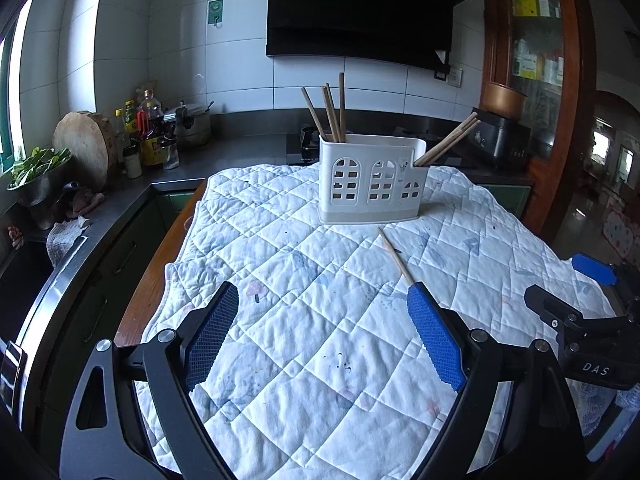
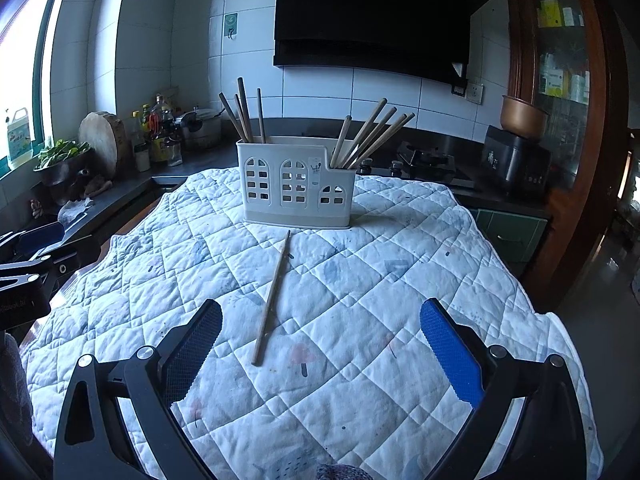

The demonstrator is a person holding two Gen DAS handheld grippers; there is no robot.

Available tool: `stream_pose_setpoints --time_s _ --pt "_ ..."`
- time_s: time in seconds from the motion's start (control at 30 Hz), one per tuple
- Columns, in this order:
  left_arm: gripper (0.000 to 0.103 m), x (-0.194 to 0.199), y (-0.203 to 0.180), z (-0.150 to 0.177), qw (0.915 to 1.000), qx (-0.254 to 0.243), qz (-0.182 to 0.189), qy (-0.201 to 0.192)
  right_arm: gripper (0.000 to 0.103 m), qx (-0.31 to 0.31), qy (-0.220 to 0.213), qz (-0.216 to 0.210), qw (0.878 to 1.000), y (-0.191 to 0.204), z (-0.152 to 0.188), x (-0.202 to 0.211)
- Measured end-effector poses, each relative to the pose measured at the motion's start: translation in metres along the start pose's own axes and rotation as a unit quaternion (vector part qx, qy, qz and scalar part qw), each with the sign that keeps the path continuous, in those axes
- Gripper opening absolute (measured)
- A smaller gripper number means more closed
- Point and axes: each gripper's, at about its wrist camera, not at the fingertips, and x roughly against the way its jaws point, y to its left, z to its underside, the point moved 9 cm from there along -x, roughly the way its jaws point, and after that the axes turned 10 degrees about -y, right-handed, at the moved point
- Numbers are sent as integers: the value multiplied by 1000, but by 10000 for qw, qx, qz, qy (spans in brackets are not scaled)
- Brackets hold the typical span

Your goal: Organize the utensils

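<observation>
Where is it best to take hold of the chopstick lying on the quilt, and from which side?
Likely its thick near end: the chopstick lies flat on the quilt, pointing toward the holder. The open right tongs could come from above, pads across its width.

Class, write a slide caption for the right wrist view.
Open right gripper faces one loose chopstick on the quilted cloth before the white holder.
</observation>
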Motion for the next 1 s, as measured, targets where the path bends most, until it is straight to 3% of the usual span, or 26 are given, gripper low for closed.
stream_pose_setpoints --time_s 1.0 --pt "86 5 -9 1 9999 -98 113 -49 96 -39 -1 -16 10000 3 0 3"
